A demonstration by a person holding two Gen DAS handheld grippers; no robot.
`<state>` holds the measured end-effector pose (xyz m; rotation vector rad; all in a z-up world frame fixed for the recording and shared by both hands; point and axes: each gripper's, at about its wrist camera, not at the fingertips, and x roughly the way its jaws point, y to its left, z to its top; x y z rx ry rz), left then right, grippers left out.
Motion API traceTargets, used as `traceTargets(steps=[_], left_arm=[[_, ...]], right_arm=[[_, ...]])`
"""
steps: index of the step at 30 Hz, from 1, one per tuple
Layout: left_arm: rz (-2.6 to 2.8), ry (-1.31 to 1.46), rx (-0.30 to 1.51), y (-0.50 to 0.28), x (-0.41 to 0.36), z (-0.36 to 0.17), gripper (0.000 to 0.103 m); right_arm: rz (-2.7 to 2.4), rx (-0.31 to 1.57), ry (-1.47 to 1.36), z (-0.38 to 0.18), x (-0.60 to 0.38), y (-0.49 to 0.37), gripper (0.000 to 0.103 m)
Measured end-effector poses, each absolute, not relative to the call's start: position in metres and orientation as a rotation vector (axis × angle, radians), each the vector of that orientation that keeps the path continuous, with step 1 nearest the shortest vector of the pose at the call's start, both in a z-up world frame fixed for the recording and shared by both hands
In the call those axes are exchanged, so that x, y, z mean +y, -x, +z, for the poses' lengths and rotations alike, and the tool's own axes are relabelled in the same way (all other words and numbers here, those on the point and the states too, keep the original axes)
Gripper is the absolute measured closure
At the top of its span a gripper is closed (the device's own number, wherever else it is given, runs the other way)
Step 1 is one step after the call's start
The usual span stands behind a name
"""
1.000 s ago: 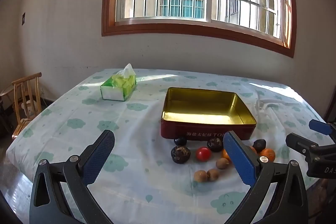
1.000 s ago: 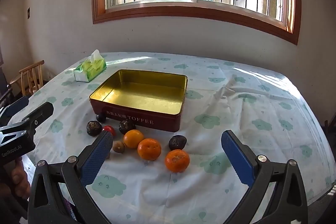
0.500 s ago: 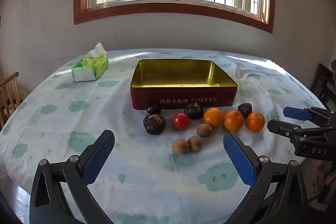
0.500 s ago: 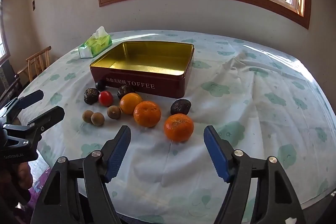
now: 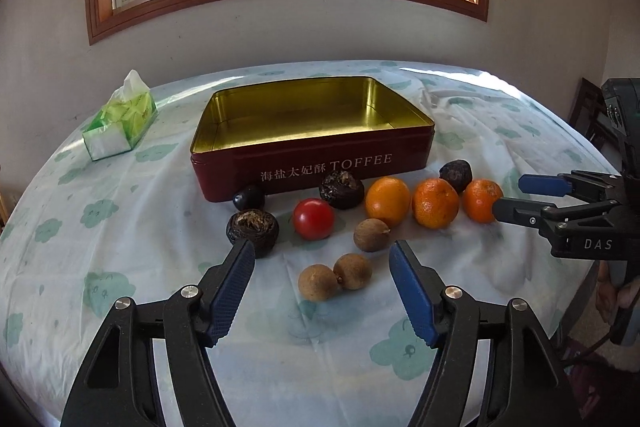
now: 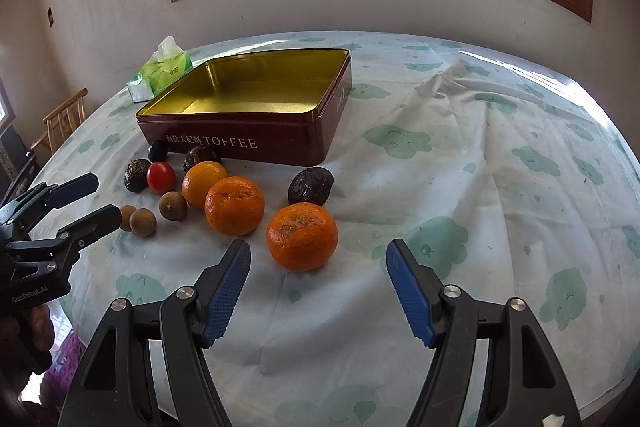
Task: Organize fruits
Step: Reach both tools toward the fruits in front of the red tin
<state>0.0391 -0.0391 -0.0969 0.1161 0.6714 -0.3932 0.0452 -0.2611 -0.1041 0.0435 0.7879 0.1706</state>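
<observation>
As I brought both tongs lower and narrowed them, left tongs gaped before the longans; right tongs gaped before a mandarin; toffee tin held nothing.

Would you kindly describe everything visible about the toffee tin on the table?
The toffee tin is a shallow rectangular metal box, dark red outside with white Chinese characters and "TOFFEE" on its front wall, shiny gold inside. It sits lidless, upright and empty on the cloud-print tablecloth. A small dark fruit and a wrinkled dark fruit lie against or just before its front wall; neither gripper touches it.
</observation>
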Motion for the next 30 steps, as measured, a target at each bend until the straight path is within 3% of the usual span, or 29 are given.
traceTargets(steps=[6,9,10,11,12,19,30], left_arm=[[-0.417,-0.161,0.715,-0.053,-0.048,-0.108,0.033],[-0.420,-0.178,0.744,-0.060,-0.052,-0.115,0.034],[-0.422,-0.183,0.758,-0.062,-0.053,-0.118,0.044],[-0.430,-0.184,0.780,-0.064,-0.053,-0.123,0.057],[-0.433,-0.162,0.772,-0.064,-0.051,-0.125,0.057],[-0.390,-0.055,0.755,-0.057,-0.029,-0.120,0.057],[-0.312,0.025,0.646,-0.051,-0.008,-0.055,0.057]], right_arm=[[0.175,0.803,-0.003,-0.112,-0.256,-0.060,0.036],[0.193,0.830,-0.001,-0.119,-0.254,-0.068,0.047],[0.210,0.840,-0.006,-0.121,-0.253,-0.069,0.056],[0.214,0.836,0.002,-0.123,-0.251,-0.068,0.059],[0.214,0.829,0.018,-0.123,-0.249,-0.067,0.065],[0.229,0.801,-0.035,-0.115,-0.257,-0.048,0.066],[0.283,0.707,-0.054,-0.074,-0.246,-0.031,0.066]])
